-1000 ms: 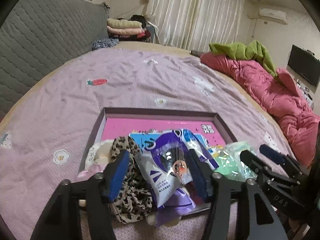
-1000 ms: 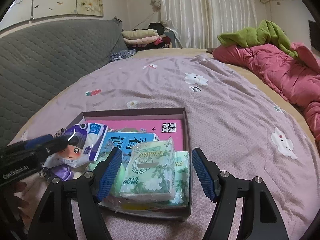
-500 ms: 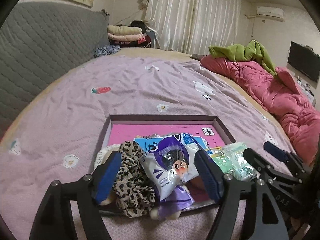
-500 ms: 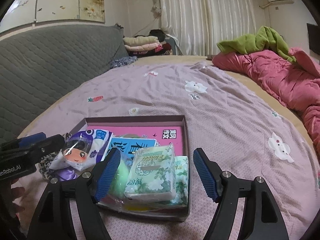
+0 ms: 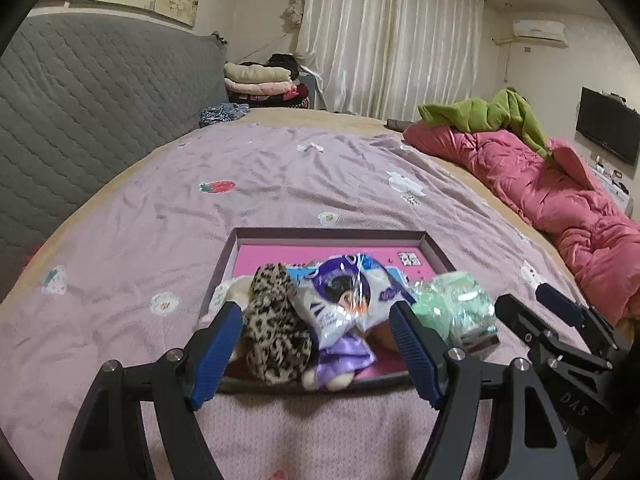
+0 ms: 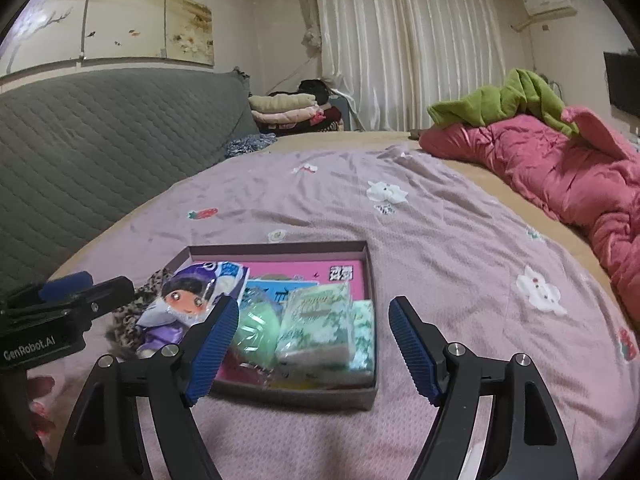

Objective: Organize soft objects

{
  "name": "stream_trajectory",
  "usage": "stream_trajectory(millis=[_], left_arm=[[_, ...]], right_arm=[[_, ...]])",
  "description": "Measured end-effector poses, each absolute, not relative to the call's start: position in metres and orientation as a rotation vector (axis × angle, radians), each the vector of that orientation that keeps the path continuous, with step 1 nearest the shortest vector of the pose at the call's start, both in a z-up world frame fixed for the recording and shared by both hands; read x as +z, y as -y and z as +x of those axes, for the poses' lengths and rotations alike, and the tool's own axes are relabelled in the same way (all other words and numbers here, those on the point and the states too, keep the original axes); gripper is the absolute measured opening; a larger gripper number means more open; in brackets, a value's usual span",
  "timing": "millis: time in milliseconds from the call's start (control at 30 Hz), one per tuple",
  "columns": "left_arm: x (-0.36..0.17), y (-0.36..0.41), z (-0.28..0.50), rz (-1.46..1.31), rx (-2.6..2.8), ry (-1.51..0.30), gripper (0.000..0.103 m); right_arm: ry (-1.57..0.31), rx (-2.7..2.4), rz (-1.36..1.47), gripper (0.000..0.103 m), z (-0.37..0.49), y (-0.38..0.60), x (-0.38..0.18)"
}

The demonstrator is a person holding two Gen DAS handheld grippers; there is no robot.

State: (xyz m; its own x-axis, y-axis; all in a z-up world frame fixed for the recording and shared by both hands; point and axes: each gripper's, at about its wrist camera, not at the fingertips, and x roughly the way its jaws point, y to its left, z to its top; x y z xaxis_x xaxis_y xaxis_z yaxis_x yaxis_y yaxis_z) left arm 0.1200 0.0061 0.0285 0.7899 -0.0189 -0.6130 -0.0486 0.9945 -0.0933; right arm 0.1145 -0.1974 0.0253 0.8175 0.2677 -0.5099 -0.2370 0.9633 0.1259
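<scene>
Both grippers were found drawn back from the tray (image 6: pixel 370 280), jaws just widened, nothing grasped: left gripper (image 5: pixel 316 354), right gripper (image 6: pixel 310 346). Soft objects (image 5: pixel 276 320) were lying in the tray at 12 o'clock.

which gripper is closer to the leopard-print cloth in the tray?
Left. The left gripper frames the leopard-print cloth just ahead; the right gripper faces the tissue packs on the tray's other side.
</scene>
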Motion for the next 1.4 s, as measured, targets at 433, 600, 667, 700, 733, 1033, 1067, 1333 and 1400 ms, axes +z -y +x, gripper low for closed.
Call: stream_trajectory(millis=[433,600,667,700,733,1033,1067,1333,1400], left_arm=[[0.008,-0.002,0.085,-0.047,0.072,-0.783,0.076],[0.003,-0.002,0.073,-0.038,0.077,-0.811,0.076],[0.002,-0.002,0.068,-0.039,0.085,-0.814,0.076],[0.002,-0.002,0.066,-0.04,0.085,-0.816,0.076],[0.002,-0.001,0.064,-0.041,0.085,-0.819,0.076],[-0.006,0.004,0.042,-0.078,0.058,-0.863,0.076],[-0.006,0.005,0.04,-0.077,0.057,-0.866,0.076],[-0.008,0.012,0.026,-0.087,0.039,-0.877,0.076],[-0.008,0.012,0.025,-0.087,0.039,-0.877,0.076]], right_arm=[[-0.625,0.263,0.007,0.079,0.066,0.174,0.019],[-0.639,0.249,-0.006,0.079,0.052,0.174,0.017],[-0.655,0.246,-0.007,0.079,0.048,0.176,0.015],[-0.66,0.243,-0.013,0.079,0.044,0.177,0.014],[-0.662,0.241,-0.017,0.079,0.042,0.177,0.014],[-0.695,0.239,-0.026,0.079,0.017,0.176,0.009],[-0.7,0.238,-0.025,0.079,0.016,0.176,0.008],[-0.719,0.23,-0.011,0.079,0.008,0.18,0.006],[-0.721,0.23,-0.011,0.079,0.006,0.18,0.006]])
